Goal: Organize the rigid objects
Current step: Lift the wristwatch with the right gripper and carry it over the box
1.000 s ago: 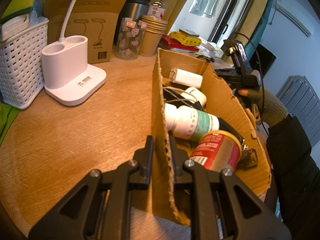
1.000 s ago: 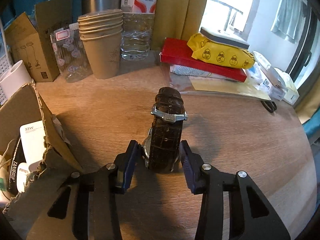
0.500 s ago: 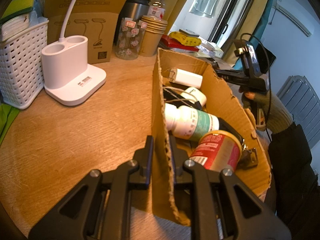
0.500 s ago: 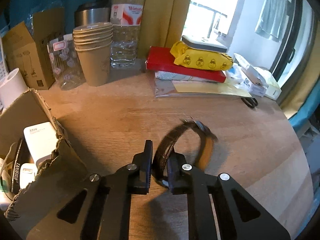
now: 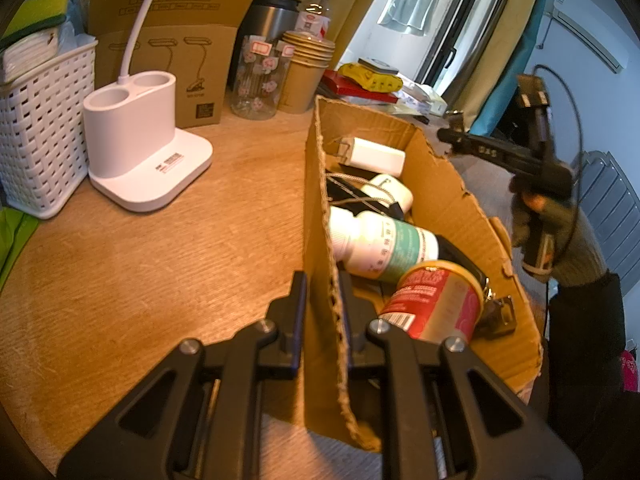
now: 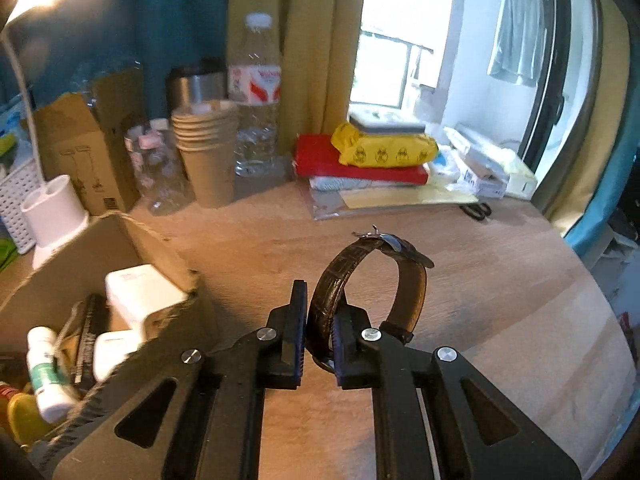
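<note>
My left gripper point(image 5: 322, 312) is shut on the near left wall of an open cardboard box point(image 5: 448, 192) on the wooden table. The box holds a white charger point(image 5: 376, 154), a white pill bottle point(image 5: 380, 244), a red can point(image 5: 436, 300) and other small items. My right gripper point(image 6: 320, 328) is shut on the strap of a brown leather watch point(image 6: 412, 276) and holds it above the table, to the right of the box point(image 6: 100, 248). The right gripper also shows in the left wrist view point(image 5: 500, 152), beyond the box's right wall.
A white lamp base point(image 5: 140, 140), a white basket point(image 5: 40, 128) and a brown carton point(image 5: 176, 60) stand left of the box. Paper cups point(image 6: 208, 156), a water bottle point(image 6: 256, 104), a red box with a yellow pack point(image 6: 380, 152) and scissors point(image 6: 476, 210) lie along the back.
My right gripper closed on the watch strap and lifted the watch off the table, rising and drawing back. My left gripper kept its hold on the box wall.
</note>
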Demonstrator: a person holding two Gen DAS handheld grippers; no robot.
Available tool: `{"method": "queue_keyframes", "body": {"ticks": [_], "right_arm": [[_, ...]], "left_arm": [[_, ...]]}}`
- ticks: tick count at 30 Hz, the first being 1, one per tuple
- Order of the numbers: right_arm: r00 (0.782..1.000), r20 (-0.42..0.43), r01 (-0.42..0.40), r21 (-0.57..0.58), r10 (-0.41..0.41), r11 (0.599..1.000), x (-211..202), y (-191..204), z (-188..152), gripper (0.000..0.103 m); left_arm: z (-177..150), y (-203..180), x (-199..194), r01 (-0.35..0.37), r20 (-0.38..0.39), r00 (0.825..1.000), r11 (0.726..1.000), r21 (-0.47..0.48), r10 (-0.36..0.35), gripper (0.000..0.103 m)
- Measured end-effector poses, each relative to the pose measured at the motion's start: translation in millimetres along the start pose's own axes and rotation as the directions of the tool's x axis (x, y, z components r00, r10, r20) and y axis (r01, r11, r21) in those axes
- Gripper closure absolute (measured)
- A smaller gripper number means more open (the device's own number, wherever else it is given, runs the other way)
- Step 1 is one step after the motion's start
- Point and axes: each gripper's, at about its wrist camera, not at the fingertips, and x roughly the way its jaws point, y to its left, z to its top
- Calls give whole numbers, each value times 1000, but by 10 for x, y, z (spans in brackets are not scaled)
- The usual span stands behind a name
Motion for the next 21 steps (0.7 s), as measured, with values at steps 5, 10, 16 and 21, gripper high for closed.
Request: {"method": "queue_keyframes", "body": {"ticks": [5, 10, 16, 21], "right_arm": [[999, 48, -13, -20, 14, 1000, -259, 159, 44, 91], [995, 94, -30, -38, 34, 999, -485, 331, 93, 91], [989, 137, -53, -75, 63, 996, -702, 564, 151, 91], [982, 161, -84, -118, 103, 989, -855, 805, 186, 91]], "left_arm": [[-1, -3, -1, 0, 0, 1000, 1000, 0, 0, 87], [1, 1, 0, 0, 0, 1000, 1000, 0, 0, 87], [1, 1, 0, 0, 0, 1000, 1000, 0, 0, 87], [1, 1, 0, 0, 0, 1000, 1000, 0, 0, 87]]}}
